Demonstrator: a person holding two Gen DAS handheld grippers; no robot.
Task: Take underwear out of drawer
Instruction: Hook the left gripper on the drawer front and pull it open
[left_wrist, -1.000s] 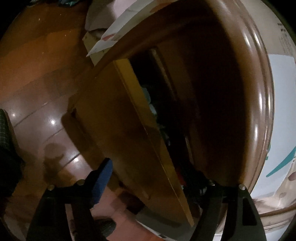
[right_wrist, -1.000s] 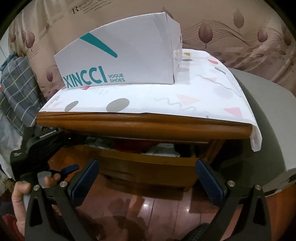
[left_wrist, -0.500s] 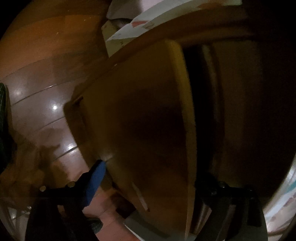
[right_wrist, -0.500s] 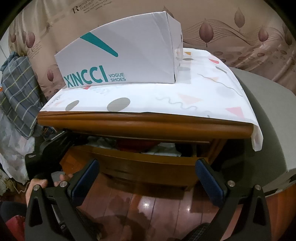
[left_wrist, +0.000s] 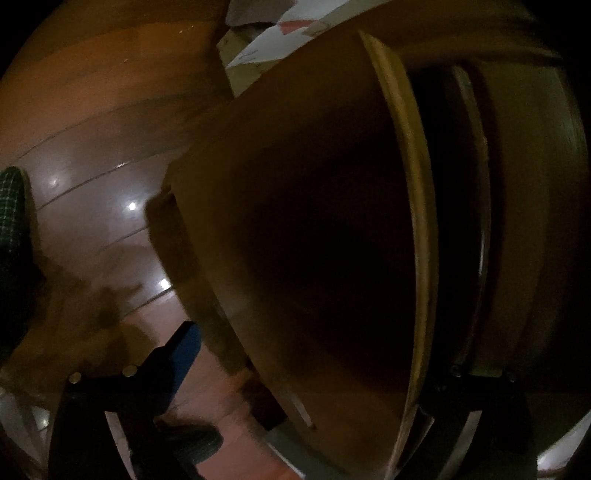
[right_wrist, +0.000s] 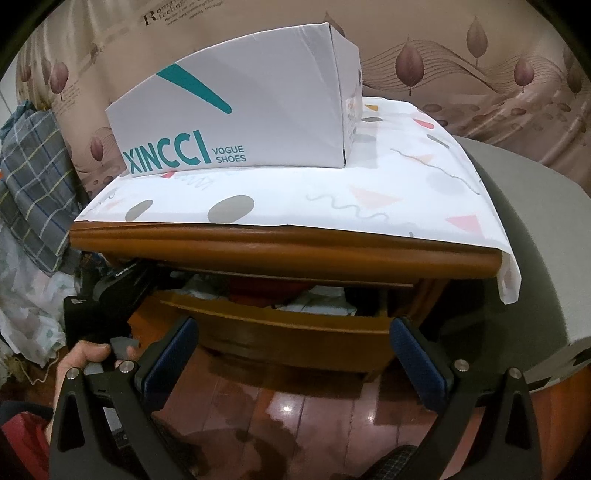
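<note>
**Two grippers, drawer part open, nothing picked yet**

Both of your grippers hold nothing. Left gripper: jaws opening, already about as wide as they go, straddling the drawer front edge at its left end; the blue pad sits outside the front, the other finger is lost in the dark inside, and no pad visibly presses on wood. In the right wrist view your left hand is on that gripper's handle, by the drawer's left corner. Right gripper: jaws wide, hanging in front of the drawer, apart from it.

The drawer is pulled out only partway under the tabletop. Underwear: a heap of red, white and dark cloth shows in the gap; you cannot tell single pieces apart.

Doing this step well, as I judge it:
- The gap looks tight for a wide gripper. Pull the drawer further first, or go in flat and narrowed.
- Clear the left gripper off the front edge before moving, so it doesn't catch.
- Bring the right gripper in over the front edge, aim at the top of the heap near the middle, and pinch one fold only.
- Lift up and toward you, keeping below the tabletop lip.
- Don't bump the shoe box or drag the cloth cover.
</note>
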